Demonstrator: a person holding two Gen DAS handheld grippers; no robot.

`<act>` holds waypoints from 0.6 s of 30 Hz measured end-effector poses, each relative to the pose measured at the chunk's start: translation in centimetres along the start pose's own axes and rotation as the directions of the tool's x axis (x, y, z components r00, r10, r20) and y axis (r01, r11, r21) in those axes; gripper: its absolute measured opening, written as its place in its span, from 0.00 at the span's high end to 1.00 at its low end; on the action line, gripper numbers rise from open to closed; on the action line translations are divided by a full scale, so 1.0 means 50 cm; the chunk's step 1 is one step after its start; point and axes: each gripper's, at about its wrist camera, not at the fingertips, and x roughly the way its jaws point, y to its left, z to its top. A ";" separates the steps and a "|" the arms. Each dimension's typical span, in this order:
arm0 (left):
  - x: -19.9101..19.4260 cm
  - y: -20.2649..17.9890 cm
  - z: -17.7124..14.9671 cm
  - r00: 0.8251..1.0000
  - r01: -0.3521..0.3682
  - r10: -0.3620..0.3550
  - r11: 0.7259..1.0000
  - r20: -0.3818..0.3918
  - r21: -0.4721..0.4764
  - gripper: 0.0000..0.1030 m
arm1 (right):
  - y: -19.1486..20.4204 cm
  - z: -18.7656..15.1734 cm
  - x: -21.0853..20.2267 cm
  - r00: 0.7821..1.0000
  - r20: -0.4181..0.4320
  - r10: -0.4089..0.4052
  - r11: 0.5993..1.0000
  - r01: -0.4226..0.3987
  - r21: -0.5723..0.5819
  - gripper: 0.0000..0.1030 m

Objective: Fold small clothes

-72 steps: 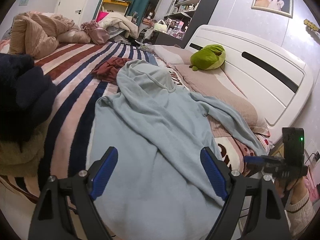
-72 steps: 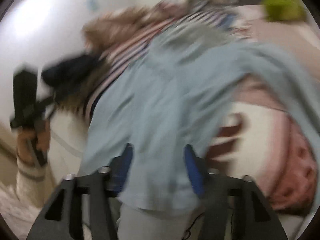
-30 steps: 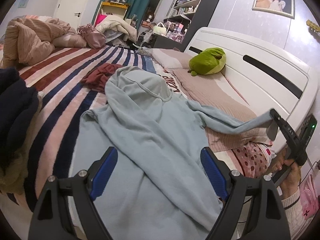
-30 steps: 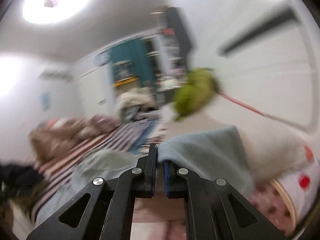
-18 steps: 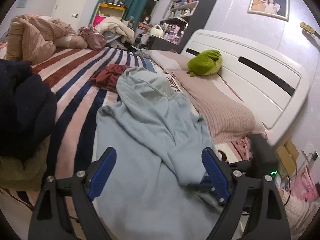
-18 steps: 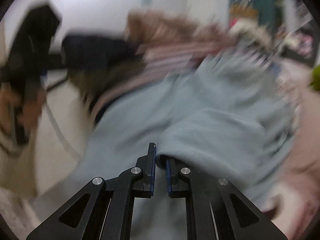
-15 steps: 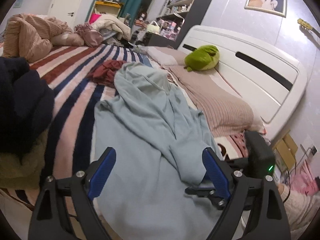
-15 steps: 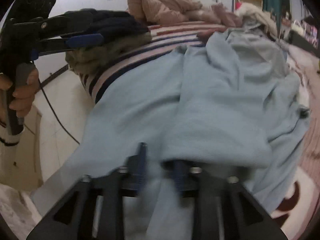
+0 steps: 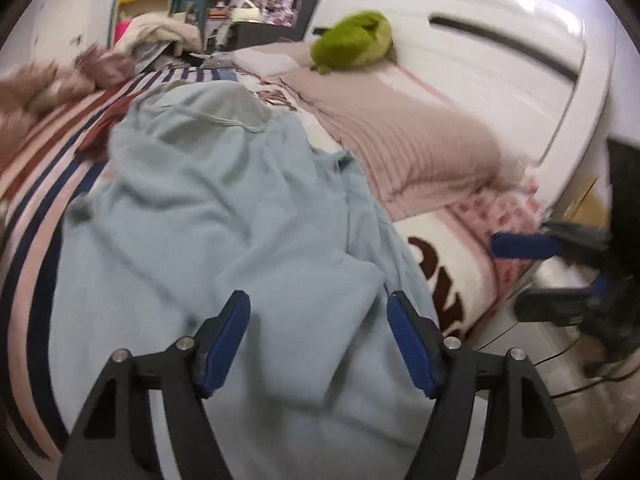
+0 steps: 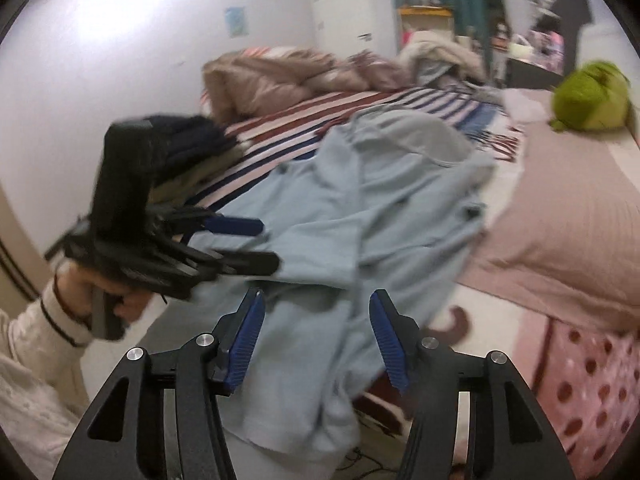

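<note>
Two grippers up: left gripper (image 9: 318, 336) jaws apart, just been narrowing, pinching nothing; right gripper (image 10: 316, 338) jaws parted, just been widening, also holding nothing. One light blue hoodie (image 9: 224, 208) sprawled across striped bedding (image 9: 36, 184), sleeve folded inward. One green plush (image 9: 352, 44) at 1 o'clock, one beige pillow (image 9: 404, 140) alongside, dark clothes pile (image 10: 196, 136) at 10.

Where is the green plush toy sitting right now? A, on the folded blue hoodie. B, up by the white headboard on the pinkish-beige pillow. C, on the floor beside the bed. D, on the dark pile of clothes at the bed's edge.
B: the green plush toy rests on the pinkish-beige pillow right against the white headboard, well away from the light blue hoodie.
</note>
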 end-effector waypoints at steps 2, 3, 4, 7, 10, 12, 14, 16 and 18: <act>0.040 -0.010 0.001 0.999 0.018 -0.017 1.000 -0.045 0.011 0.40 | -0.020 -0.009 -0.002 1.000 0.010 0.000 0.999 0.000 0.032 0.51; 0.052 -0.009 -0.002 0.998 -0.003 0.004 1.000 -0.061 0.004 0.55 | -0.026 -0.016 -0.014 1.000 0.010 0.000 0.999 0.000 0.043 0.51; 0.055 -0.006 -0.003 0.997 -0.035 0.034 0.999 -0.065 -0.004 0.61 | -0.033 -0.023 -0.018 1.000 0.009 0.001 0.999 -0.001 0.054 0.51; 0.013 0.017 0.000 1.000 -0.001 0.000 0.998 -0.007 -0.061 0.91 | -0.047 -0.038 -0.024 1.000 0.004 -0.008 0.997 0.007 0.071 0.51; -0.054 0.041 -0.003 0.996 0.023 -0.013 0.993 0.092 -0.119 0.97 | -0.056 -0.052 -0.032 1.000 0.005 0.003 0.995 -0.003 0.095 0.51; -0.097 0.059 -0.018 0.990 0.035 -0.011 0.986 0.144 -0.164 1.00 | -0.058 -0.056 -0.034 1.000 0.008 0.014 0.994 -0.015 0.111 0.51; -0.135 0.083 -0.049 0.985 -0.009 0.045 0.977 0.166 -0.214 1.00 | -0.055 -0.060 -0.038 1.000 0.006 0.014 0.993 -0.014 0.121 0.51; -0.169 0.119 -0.096 0.982 -0.035 0.085 0.960 0.170 -0.276 1.00 | -0.052 -0.065 -0.036 1.000 -0.001 0.012 0.991 -0.012 0.135 0.51; -0.175 0.134 -0.123 0.988 0.006 0.037 0.962 0.153 -0.273 1.00 | -0.050 -0.068 -0.033 1.000 -0.012 0.018 0.989 -0.016 0.144 0.51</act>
